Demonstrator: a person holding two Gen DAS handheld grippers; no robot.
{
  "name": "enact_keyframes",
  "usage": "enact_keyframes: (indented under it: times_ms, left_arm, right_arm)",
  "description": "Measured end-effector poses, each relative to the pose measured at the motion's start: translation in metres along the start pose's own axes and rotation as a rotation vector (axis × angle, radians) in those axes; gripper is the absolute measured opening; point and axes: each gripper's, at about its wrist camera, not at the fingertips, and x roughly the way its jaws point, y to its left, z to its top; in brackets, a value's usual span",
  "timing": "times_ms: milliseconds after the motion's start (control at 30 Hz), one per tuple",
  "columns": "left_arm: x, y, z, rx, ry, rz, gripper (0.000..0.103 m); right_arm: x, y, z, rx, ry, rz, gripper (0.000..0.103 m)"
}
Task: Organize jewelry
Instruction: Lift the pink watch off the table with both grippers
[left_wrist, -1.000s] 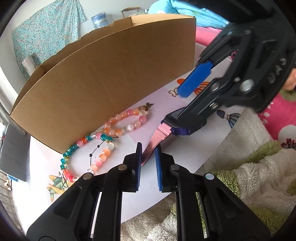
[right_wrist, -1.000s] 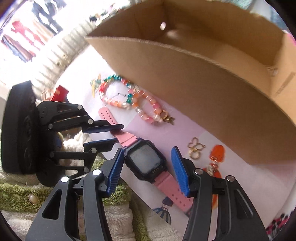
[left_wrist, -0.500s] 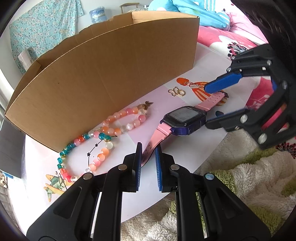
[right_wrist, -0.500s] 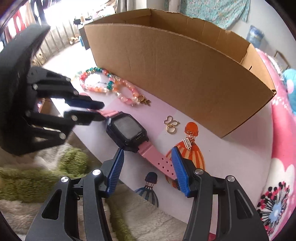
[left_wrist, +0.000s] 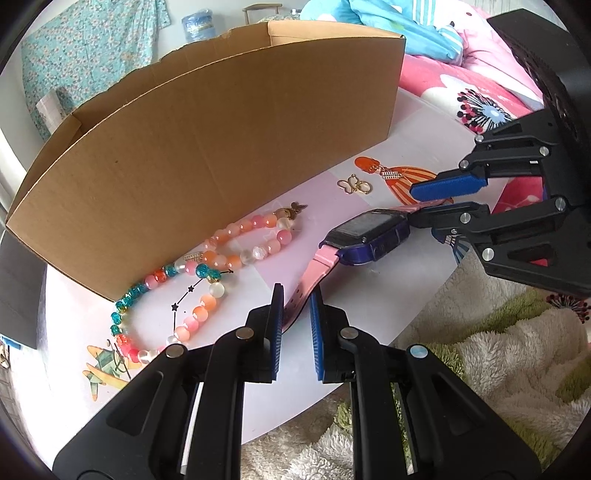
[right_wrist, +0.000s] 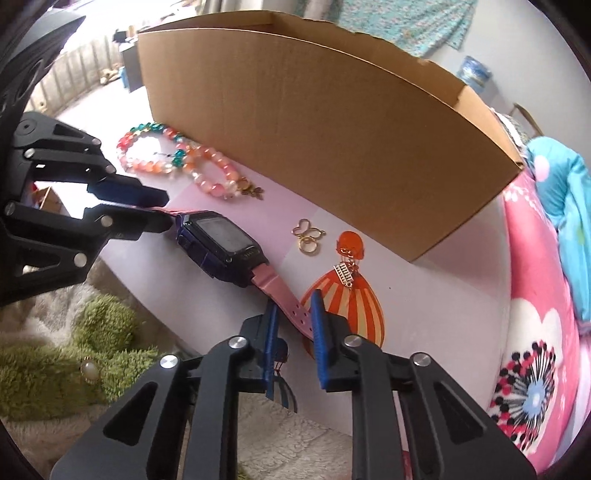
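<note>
A pink-strapped watch with a dark blue case (left_wrist: 369, 232) lies on the white table (left_wrist: 229, 398) in front of a cardboard box (left_wrist: 207, 147). My left gripper (left_wrist: 297, 317) is shut on one end of the pink strap. My right gripper (right_wrist: 293, 325) is shut on the other strap end; it also shows in the left wrist view (left_wrist: 424, 206). The watch also shows in the right wrist view (right_wrist: 221, 243). A bead bracelet (left_wrist: 207, 280) lies left of the watch. A gold butterfly clasp with rings (left_wrist: 352, 184) and a gold charm (right_wrist: 345, 275) lie to the right.
The open cardboard box (right_wrist: 332, 129) stands along the table's back. Fluffy green and white bedding (left_wrist: 498, 362) lies below the table's front edge. Pink floral bedding (right_wrist: 535, 332) is at the right. Printed pictures of a balloon (right_wrist: 343, 317) and a plane (left_wrist: 103, 365) mark the table.
My right gripper has drawn back from over the watch case to the far strap end and closed on it. My left gripper has stayed shut on its strap end.
</note>
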Motion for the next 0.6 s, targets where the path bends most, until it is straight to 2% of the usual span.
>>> enact_keyframes:
  times_ms: [167, 333, 600]
  left_arm:
    - [-0.001, -0.004, -0.003, 0.017, -0.016, 0.027, 0.013]
    - [-0.007, -0.008, -0.003, 0.02, -0.043, 0.023, 0.005]
    - [-0.025, -0.017, 0.001, 0.063, -0.103, 0.036, 0.002]
  right_arm:
    - [-0.002, 0.002, 0.001, 0.087, -0.034, -0.049, 0.009]
    - [-0.009, -0.004, -0.001, 0.197, -0.069, -0.051, 0.005]
    - [-0.019, -0.007, -0.001, 0.292, -0.131, -0.071, 0.004]
